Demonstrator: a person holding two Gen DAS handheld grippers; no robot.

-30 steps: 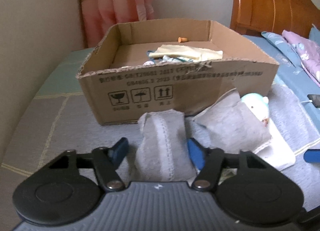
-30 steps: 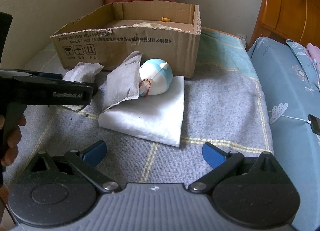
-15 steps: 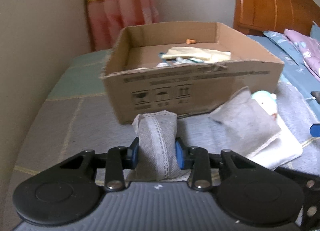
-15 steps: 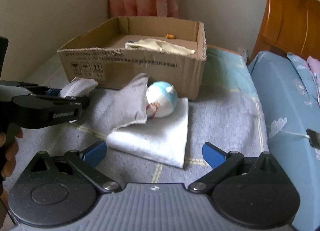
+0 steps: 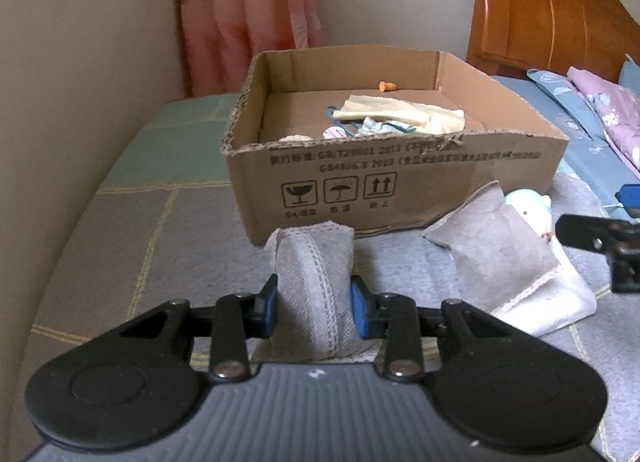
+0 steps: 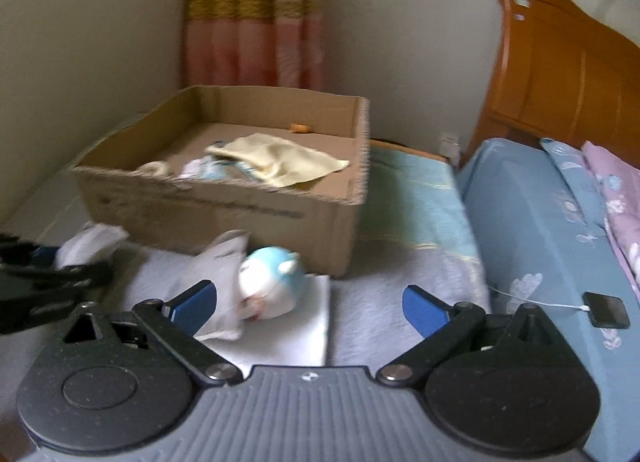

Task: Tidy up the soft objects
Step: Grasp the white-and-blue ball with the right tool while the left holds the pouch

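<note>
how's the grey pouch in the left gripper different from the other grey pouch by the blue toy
The held pouch stands upright, pinched between the left gripper pads; the second pouch lies slanted, ungripped, on the folded white cloth. The held pouch shows a stitched seam down its middle and looks lighter; the second looks darker with its seam along the edge. The held pouch stands apart from the round blue toy; the second leans against it. Both are soft grey fabric pouches in front of the cardboard box.
</note>
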